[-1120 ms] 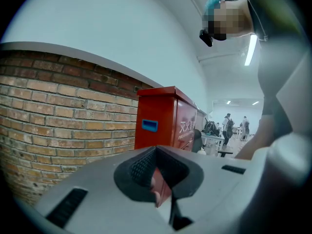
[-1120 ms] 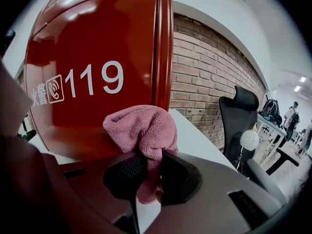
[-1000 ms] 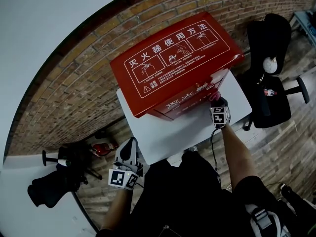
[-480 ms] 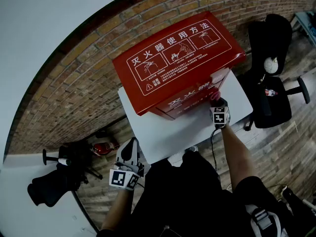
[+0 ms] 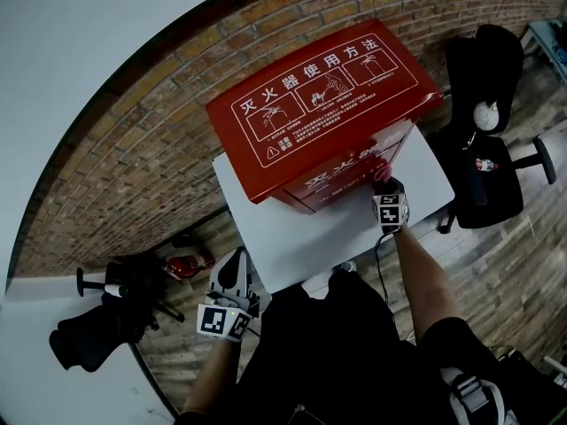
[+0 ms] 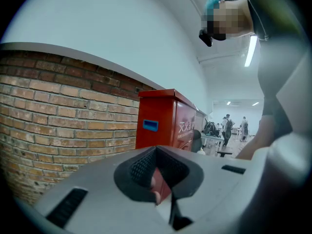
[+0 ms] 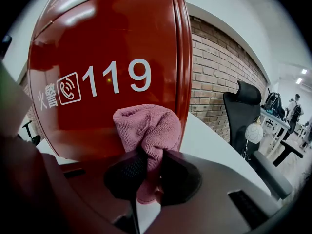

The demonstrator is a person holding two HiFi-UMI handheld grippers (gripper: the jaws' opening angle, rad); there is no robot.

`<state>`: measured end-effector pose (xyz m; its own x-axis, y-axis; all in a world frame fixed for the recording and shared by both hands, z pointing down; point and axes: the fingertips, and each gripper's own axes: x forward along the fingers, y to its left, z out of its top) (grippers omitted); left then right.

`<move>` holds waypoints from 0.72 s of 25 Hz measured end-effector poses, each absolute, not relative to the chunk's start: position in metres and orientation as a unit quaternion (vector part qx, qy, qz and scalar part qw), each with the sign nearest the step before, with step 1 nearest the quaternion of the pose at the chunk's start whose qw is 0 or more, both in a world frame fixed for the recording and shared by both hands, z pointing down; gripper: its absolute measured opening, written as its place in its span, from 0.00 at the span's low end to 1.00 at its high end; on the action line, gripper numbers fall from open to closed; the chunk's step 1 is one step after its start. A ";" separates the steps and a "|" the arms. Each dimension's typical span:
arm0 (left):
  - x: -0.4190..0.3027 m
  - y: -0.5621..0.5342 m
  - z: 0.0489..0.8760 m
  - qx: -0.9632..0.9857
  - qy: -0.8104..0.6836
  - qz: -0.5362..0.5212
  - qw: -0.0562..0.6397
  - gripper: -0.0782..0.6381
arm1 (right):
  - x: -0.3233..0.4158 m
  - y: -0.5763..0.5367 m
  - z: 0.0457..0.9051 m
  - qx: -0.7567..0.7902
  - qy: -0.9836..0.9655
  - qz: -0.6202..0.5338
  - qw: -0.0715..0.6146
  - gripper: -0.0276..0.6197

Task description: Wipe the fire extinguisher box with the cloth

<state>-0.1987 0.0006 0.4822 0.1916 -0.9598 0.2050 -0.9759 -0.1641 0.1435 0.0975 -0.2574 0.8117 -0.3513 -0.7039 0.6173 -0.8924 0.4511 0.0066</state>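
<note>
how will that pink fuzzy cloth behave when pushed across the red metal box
Likely floppy: the pink terry cloth bunches in folds in the right gripper. Probably light and grippy, so it should drag across the glossy red box, not slip.

Fire extinguisher box [image 7: 107, 48]: looks like sheet metal, red gloss paint, smooth, bright reflections; white printed lettering, flat.
Cloth [image 7: 146, 126]: pink terry-type fabric, fine looped nap, matt.
Right tongs [image 7: 152, 155]: dark pads, fine grid texture, rubbery look, matt; housing smooth grey plastic, satin.
Left tongs [image 6: 156, 152]: same dark textured pads, same grey plastic.
Surface [image 5: 292, 237]: white, smooth, matt.
Wall [image 5: 133, 166]: brick, rough, matt, recessed mortar joints.
Chair [image 7: 243, 116]: black, matt upholstery.
</note>
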 end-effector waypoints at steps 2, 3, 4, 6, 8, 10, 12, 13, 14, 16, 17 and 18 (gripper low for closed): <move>-0.199 0.001 0.481 0.762 -0.635 0.030 0.123 0.18 | 0.094 -0.255 0.812 0.492 -0.807 0.164 0.283 0.15; -0.199 0.001 0.481 0.762 -0.635 0.030 0.123 0.18 | 0.093 -0.254 0.811 0.490 -0.808 0.161 0.284 0.15; -0.200 0.001 0.481 0.762 -0.636 0.030 0.123 0.18 | 0.091 -0.253 0.810 0.490 -0.809 0.159 0.283 0.15; -0.201 0.003 0.482 0.761 -0.636 0.031 0.121 0.18 | 0.087 -0.250 0.808 0.490 -0.810 0.159 0.279 0.15; -0.201 0.003 0.481 0.762 -0.636 0.030 0.119 0.18 | 0.085 -0.248 0.808 0.489 -0.811 0.161 0.278 0.15; -0.201 0.003 0.481 0.762 -0.636 0.028 0.119 0.18 | 0.082 -0.246 0.808 0.486 -0.813 0.160 0.279 0.15; -0.201 0.003 0.481 0.763 -0.635 0.027 0.118 0.18 | 0.077 -0.241 0.809 0.480 -0.815 0.159 0.282 0.15; -0.201 0.003 0.481 0.764 -0.634 0.028 0.117 0.18 | 0.074 -0.239 0.810 0.476 -0.817 0.159 0.284 0.15; -0.201 0.003 0.481 0.765 -0.633 0.029 0.116 0.18 | 0.071 -0.236 0.811 0.473 -0.819 0.159 0.284 0.15; -0.201 0.003 0.481 0.766 -0.632 0.031 0.116 0.18 | 0.065 -0.233 0.809 0.470 -0.821 0.156 0.283 0.15; -0.202 0.003 0.482 0.766 -0.632 0.032 0.116 0.18 | 0.063 -0.231 0.809 0.469 -0.822 0.155 0.282 0.15; -0.203 0.003 0.482 0.766 -0.631 0.033 0.116 0.18 | 0.061 -0.229 0.809 0.468 -0.823 0.155 0.282 0.15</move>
<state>-0.2025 0.0033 0.4822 0.2011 -0.9595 0.1972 -0.9748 -0.1762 0.1369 0.0611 -0.2295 0.8089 -0.4020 -0.6831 0.6097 -0.8581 0.5134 0.0095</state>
